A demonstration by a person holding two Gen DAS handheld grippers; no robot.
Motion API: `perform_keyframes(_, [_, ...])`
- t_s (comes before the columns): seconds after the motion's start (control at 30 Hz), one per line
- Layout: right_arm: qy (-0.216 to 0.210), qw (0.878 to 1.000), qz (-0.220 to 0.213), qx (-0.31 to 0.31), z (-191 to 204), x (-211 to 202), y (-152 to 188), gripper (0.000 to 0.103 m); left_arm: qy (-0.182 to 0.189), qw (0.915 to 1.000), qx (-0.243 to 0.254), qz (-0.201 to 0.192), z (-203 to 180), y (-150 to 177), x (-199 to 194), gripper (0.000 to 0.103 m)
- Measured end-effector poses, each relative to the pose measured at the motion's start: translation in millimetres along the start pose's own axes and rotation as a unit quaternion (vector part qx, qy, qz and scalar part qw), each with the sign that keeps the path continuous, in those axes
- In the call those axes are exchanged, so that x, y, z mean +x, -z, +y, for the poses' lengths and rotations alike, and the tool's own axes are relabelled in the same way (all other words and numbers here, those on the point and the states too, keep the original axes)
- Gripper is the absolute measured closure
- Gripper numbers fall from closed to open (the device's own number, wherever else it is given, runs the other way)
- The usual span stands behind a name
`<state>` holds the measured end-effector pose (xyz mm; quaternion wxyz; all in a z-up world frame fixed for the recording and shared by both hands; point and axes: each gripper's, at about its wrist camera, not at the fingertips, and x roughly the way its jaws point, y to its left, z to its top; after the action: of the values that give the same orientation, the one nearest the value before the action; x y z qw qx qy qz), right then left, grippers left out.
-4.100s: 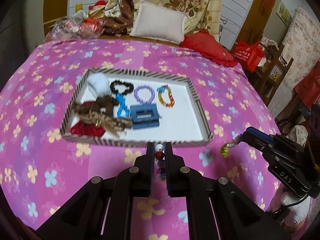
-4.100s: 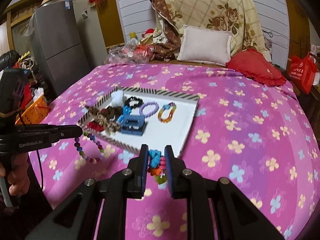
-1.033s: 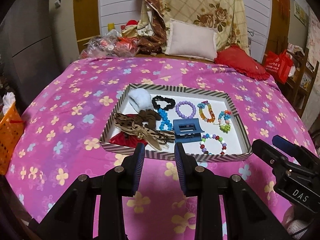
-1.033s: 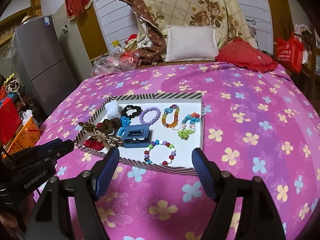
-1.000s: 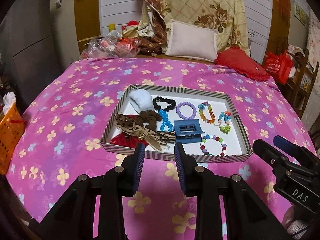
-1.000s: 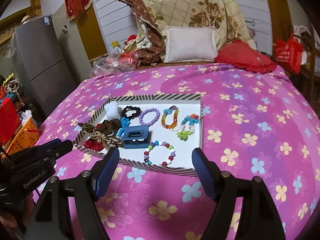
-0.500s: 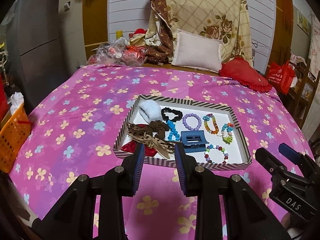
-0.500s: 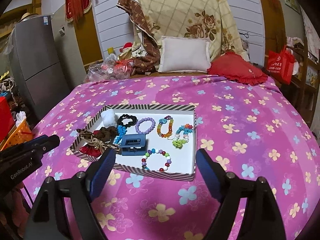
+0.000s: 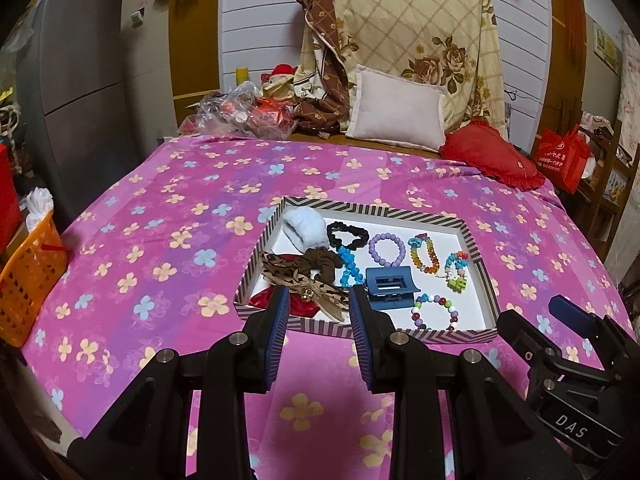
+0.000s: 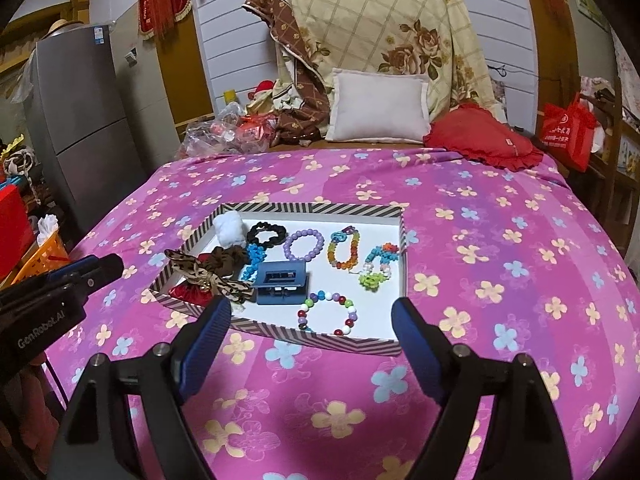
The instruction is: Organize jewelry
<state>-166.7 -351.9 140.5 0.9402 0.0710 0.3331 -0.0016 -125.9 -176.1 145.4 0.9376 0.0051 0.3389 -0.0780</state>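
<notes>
A striped-rim tray (image 9: 478,256) (image 10: 401,240) lies on the pink flowered bedspread. It holds a white-and-red bead bracelet (image 9: 434,312) (image 10: 326,312), a blue-green bead bracelet (image 9: 456,268) (image 10: 378,264), a rainbow bracelet (image 9: 424,252), a purple bracelet (image 9: 386,248), a blue hair claw (image 9: 390,286) (image 10: 282,282), scrunchies and a leopard bow (image 9: 304,280). My left gripper (image 9: 318,300) is open and empty, in front of the tray. My right gripper (image 10: 310,316) is wide open and empty, also short of the tray's near rim.
An orange basket (image 9: 28,276) stands off the bed's left side beside a grey fridge (image 9: 80,80). A white pillow (image 9: 396,108), a red cushion (image 9: 488,156) and plastic bags (image 9: 240,116) lie at the bed's far end. A red bag (image 9: 564,156) hangs at right.
Both grippers let go of their bracelets, which now lie in the tray. Both grippers have since pulled back and risen, so the tray looks smaller.
</notes>
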Motion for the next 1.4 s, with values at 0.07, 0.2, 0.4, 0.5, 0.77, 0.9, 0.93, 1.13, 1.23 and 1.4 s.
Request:
perform_keyframes(0.07, [0.000, 1.000, -0.001, -0.004, 2.7, -0.1, -0.3, 0.018, 0.000, 1.0000, -0.001, 0.000, 0.2, 0.1, -0.4, 0.071])
perform_keyframes(0.2, [-0.006, 1.000, 0.002, -0.009, 6.7, 0.5, -1.1, 0.018, 0.000, 1.0000, -0.001, 0.000, 1.2, 0.0, -0.1, 0.071])
perform_keyframes(0.4, [-0.033, 0.999, -0.003, -0.003, 9.1, 0.1, -0.6, 0.018, -0.001, 1.0000, -0.003, 0.001, 4.5, 0.6, -1.2, 0.071])
perform_keyframes(0.5, [-0.033, 0.999, -0.003, -0.007, 11.2, 0.3, -0.8, 0.018, -0.002, 1.0000, -0.002, 0.000, 6.1, 0.9, -0.6, 0.071])
perform_keyframes(0.77, [-0.028, 0.999, 0.001, -0.018, 16.3, 0.5, -0.5, 0.018, -0.002, 1.0000, -0.004, -0.002, 8.4, 1.6, -1.3, 0.071])
perform_keyframes(0.9, [-0.028, 0.999, 0.006, -0.018, 16.1, 1.5, -0.4, 0.018, -0.002, 1.0000, -0.005, -0.001, 7.7, 1.4, -0.8, 0.071])
perform_keyframes(0.93, [-0.028, 0.999, 0.007, -0.018, 16.1, 1.6, -0.2, 0.018, -0.003, 1.0000, -0.005, -0.001, 7.9, 1.6, -0.7, 0.071])
perform_keyframes(1.13, [-0.028, 0.999, 0.015, -0.018, 15.3, 5.5, 1.2, 0.018, -0.004, 1.0000, -0.006, 0.001, 10.6, 2.1, 0.4, 0.071])
perform_keyframes(1.23, [-0.028, 0.999, 0.016, -0.017, 14.4, 6.5, 1.2, 0.018, -0.004, 1.0000, -0.006, 0.003, 11.0, 1.9, 1.0, 0.071])
perform_keyframes(1.4, [-0.027, 0.999, 0.016, -0.015, 13.6, 8.8, 1.2, 0.018, -0.004, 1.0000, -0.006, 0.005, 10.8, 2.4, 2.3, 0.071])
